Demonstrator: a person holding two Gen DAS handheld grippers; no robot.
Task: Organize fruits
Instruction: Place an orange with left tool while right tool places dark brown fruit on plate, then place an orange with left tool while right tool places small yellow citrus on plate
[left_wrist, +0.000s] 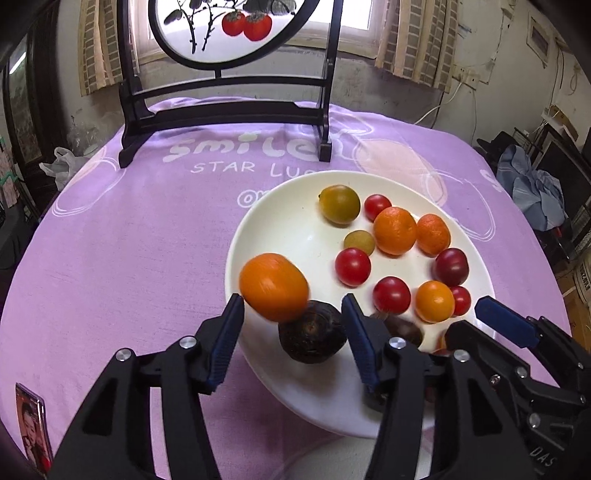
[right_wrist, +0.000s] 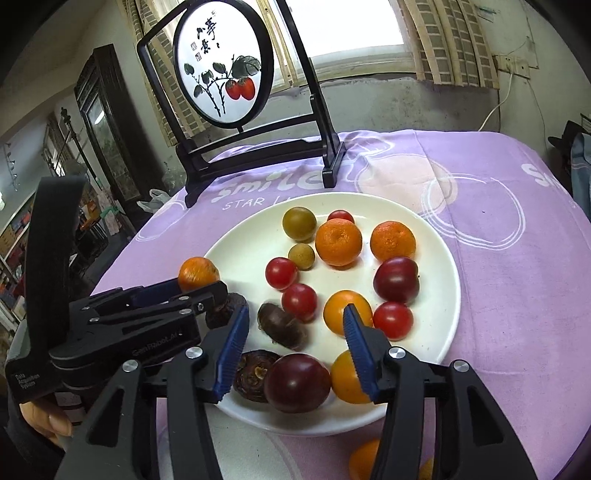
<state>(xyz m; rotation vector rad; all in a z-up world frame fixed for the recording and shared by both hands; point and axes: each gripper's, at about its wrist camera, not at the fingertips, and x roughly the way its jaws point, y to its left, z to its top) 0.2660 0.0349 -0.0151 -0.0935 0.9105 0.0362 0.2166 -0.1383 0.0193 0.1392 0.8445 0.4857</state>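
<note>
Left gripper (left_wrist: 291, 306) is released, jaws spread; an orange (left_wrist: 274, 286), motion-blurred, sits at the white plate's (left_wrist: 266, 218) near-left rim, probably just dropped there. Right gripper (right_wrist: 295, 325) hovers released over the plate's near fruits.

A round table draped in a lilac cloth (left_wrist: 129, 240) printed with white lettering fills the foreground; at its far edge stands a dark wooden screen (right_wrist: 236, 110) framing a round painted panel of red fruit on a leafy branch; behind it, daylight glares through a window (right_wrist: 354, 26) flanked by brick-patterned curtains (right_wrist: 443, 40); the plaster wall (left_wrist: 480, 92) is stained, with white cables trailing down it; a dark glass-fronted cabinet (right_wrist: 99, 122) stands at left; blue cloth (left_wrist: 535, 188) lies heaped at right.
</note>
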